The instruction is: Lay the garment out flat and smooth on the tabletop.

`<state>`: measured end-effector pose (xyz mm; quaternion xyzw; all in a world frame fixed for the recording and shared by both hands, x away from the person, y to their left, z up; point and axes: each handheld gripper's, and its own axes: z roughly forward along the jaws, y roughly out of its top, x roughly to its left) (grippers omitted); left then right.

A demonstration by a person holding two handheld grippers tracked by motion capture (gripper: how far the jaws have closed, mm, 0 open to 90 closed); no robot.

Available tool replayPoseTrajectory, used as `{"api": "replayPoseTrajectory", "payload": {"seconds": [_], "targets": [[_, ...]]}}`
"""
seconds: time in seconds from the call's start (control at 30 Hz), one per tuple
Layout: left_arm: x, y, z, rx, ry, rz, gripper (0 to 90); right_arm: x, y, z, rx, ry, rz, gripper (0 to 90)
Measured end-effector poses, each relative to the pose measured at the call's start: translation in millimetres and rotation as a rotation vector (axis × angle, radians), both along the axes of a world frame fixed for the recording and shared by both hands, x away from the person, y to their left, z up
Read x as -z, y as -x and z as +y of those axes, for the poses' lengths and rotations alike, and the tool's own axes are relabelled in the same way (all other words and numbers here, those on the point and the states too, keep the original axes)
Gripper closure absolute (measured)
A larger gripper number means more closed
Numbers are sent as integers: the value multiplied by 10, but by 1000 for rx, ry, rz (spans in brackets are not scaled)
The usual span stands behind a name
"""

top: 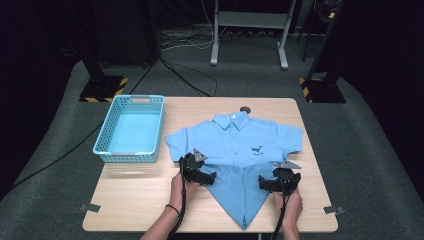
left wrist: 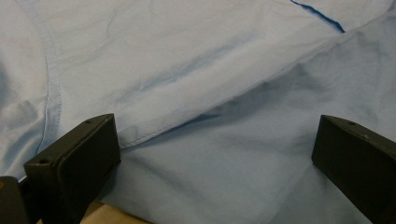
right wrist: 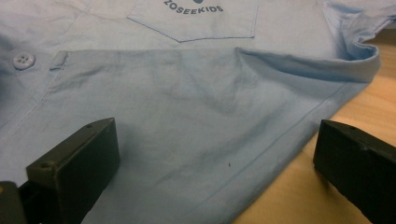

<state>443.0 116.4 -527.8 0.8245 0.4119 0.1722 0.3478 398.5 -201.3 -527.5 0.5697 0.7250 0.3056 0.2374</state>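
A light blue child's shirt (top: 235, 145) lies face up on the wooden table (top: 140, 200), collar away from me. Its two lower corners are folded up, so the hem runs to a point near the front edge. My left gripper (top: 200, 175) stands open at the left fold, jaws wide apart over the folded cloth edge (left wrist: 187, 121). My right gripper (top: 280, 181) is open at the right fold, with the folded shirt (right wrist: 187, 116) and a strip of bare table (right wrist: 289, 186) between its jaws. A chest pocket with print (right wrist: 196, 18) lies ahead of it.
A blue plastic basket (top: 131, 128) stands empty at the table's back left. A small dark round object (top: 245, 109) sits beyond the collar at the far edge. Metal clips (top: 90, 207) mark the front corners. Floor stands and cables lie beyond the table.
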Motion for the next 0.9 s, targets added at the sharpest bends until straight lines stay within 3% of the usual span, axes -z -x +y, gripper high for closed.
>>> {"api": "replayPoseTrajectory", "payload": {"seconds": [0.37, 0.9], "targets": [[-4, -267, 49, -12, -1, 0, 4, -3, -235, 79, -5, -3, 2, 0], [-6, -417, 50, -37, 1, 1, 4, -4, -449, 88, -23, -2, 1, 0]]}}
